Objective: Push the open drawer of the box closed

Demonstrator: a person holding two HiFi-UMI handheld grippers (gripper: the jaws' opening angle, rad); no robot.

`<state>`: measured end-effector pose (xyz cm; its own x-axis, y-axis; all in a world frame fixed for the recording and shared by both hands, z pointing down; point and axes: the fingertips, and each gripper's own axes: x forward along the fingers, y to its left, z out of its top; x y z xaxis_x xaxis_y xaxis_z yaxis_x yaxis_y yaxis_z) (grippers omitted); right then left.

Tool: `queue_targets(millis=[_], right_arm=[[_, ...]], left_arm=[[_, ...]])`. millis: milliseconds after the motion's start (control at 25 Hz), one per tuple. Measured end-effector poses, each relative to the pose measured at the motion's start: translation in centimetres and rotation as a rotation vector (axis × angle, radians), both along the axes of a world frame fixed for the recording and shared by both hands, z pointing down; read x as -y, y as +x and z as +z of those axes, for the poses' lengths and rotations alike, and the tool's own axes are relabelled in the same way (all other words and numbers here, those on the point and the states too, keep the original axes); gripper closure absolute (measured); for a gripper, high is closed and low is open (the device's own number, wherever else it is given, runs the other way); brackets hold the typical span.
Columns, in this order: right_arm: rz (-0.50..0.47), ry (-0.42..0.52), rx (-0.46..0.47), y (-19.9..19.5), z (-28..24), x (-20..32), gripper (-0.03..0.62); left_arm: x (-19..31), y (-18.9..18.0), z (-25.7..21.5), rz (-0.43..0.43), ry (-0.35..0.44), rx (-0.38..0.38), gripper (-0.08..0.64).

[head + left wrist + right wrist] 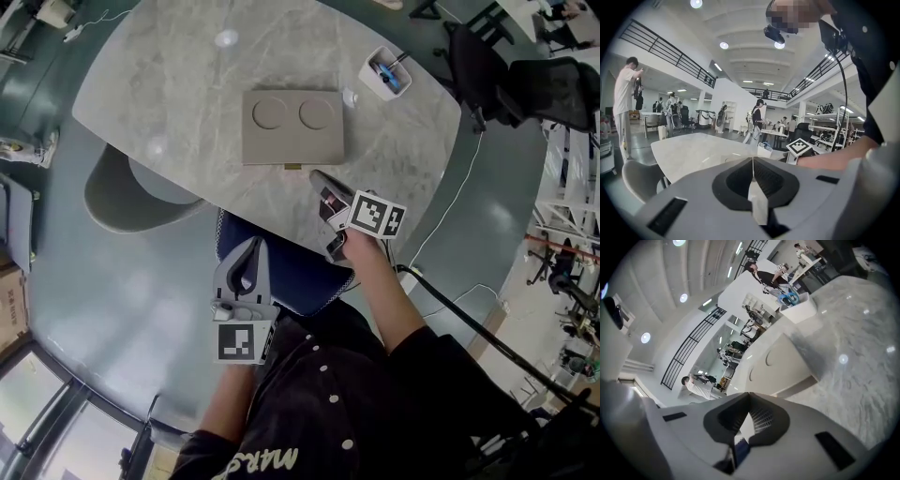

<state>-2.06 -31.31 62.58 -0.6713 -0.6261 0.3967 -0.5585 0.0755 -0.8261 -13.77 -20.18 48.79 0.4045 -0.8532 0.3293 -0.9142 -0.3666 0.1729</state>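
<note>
A flat beige box (292, 126) with two round recesses in its top lies on the marble table (187, 66). A small brass tab (292, 167) sticks out at its near front edge. In the right gripper view the box (783, 359) fills the middle, with a thin ledge showing along its lower front. My right gripper (319, 177) is shut and empty, its tip just off the box's near right corner, apart from it. My left gripper (246, 267) hangs low over a blue chair, jaws shut on nothing, away from the table.
A white tub (384, 73) holding pens stands at the table's far right edge. A grey chair (117, 197) is tucked in at the left, a blue chair (295, 272) right below me. Black office chairs (492, 61) and a cable (450, 202) are to the right.
</note>
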Motion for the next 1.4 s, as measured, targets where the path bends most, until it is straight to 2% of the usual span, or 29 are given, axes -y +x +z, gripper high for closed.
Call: queue_targets(millis=[320, 720, 1120, 1400], right_arm=[[0.005, 0.221, -0.101, 1.4, -8.6, -0.8, 0.594], [0.005, 0.556, -0.337, 2.6, -19.1, -3.9, 0.595], [0.073, 0.803, -0.495, 4.4, -26.9, -8.1, 0.594], [0.144, 0.906, -0.552, 5.6, -29.7, -10.3, 0.594]], left_arm=[[0.2, -1.9, -4.1, -0.010, 0.119, 0.017, 0.543], [0.7, -4.5, -10.4, -0.024, 0.272, 0.043, 0.543], [0.0, -4.2, -13.4, -0.008, 0.332, 0.020, 0.543], [-0.4, -4.0, -14.5, -0.021, 0.355, 0.006, 0.544]])
